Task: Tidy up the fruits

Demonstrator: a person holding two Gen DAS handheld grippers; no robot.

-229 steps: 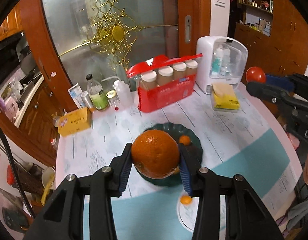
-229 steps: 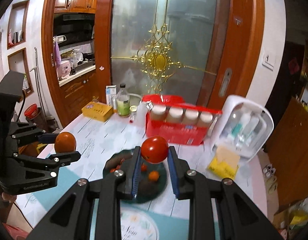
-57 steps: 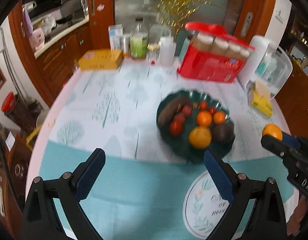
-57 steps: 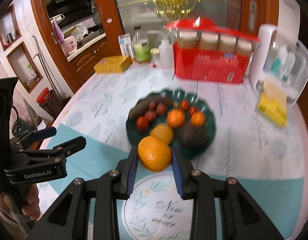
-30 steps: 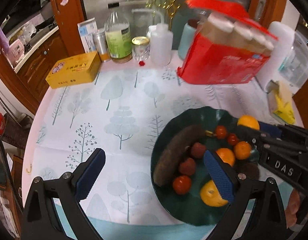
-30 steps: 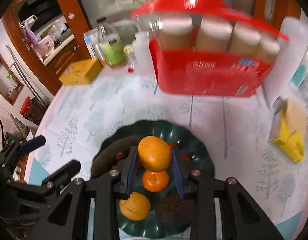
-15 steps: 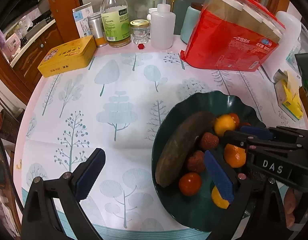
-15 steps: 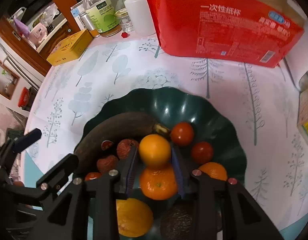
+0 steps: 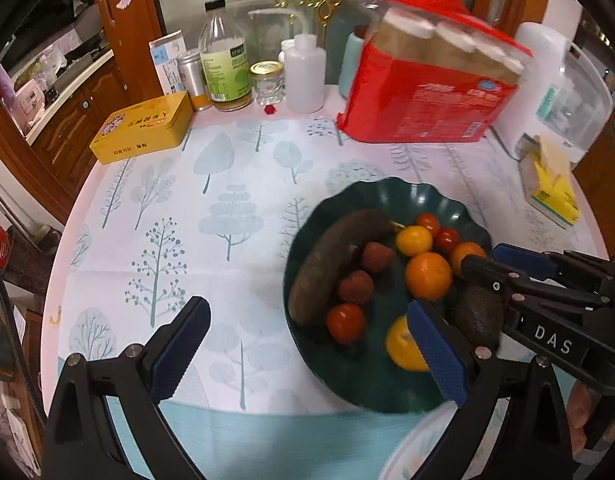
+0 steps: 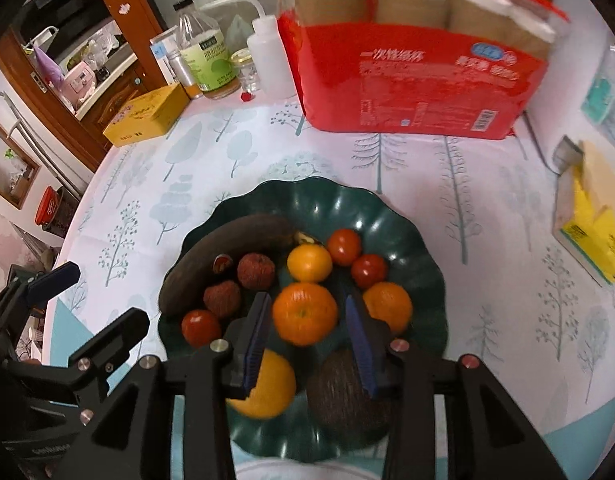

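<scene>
A dark green bowl (image 10: 387, 208) (image 9: 387, 192) holds a blackened banana (image 10: 227, 252), lychees, small tomatoes, an avocado (image 10: 343, 396) and several oranges. A small yellow-orange fruit (image 10: 309, 263) (image 9: 413, 240) lies loose in the bowl's middle. My right gripper (image 10: 307, 302) (image 9: 481, 258) hovers just behind it, open, its blue pads either side of a bigger mandarin (image 10: 305, 314) without touching it. My left gripper (image 9: 305, 312) (image 10: 107, 294) stands wide open at the bowl's near left with nothing in it.
A red pack of paper cups (image 9: 427, 92), bottles (image 9: 223, 68), a yellow tin (image 9: 143, 128), a white appliance (image 9: 559, 92) and a yellow tissue pack (image 9: 551, 196) ring the table's far side. A white plate's rim (image 9: 419, 444) shows at the near edge.
The small orange fruit has left the right gripper's jaws and now lies in the bowl. The jaws have widened and drawn back toward me. The left gripper has pulled back slightly.
</scene>
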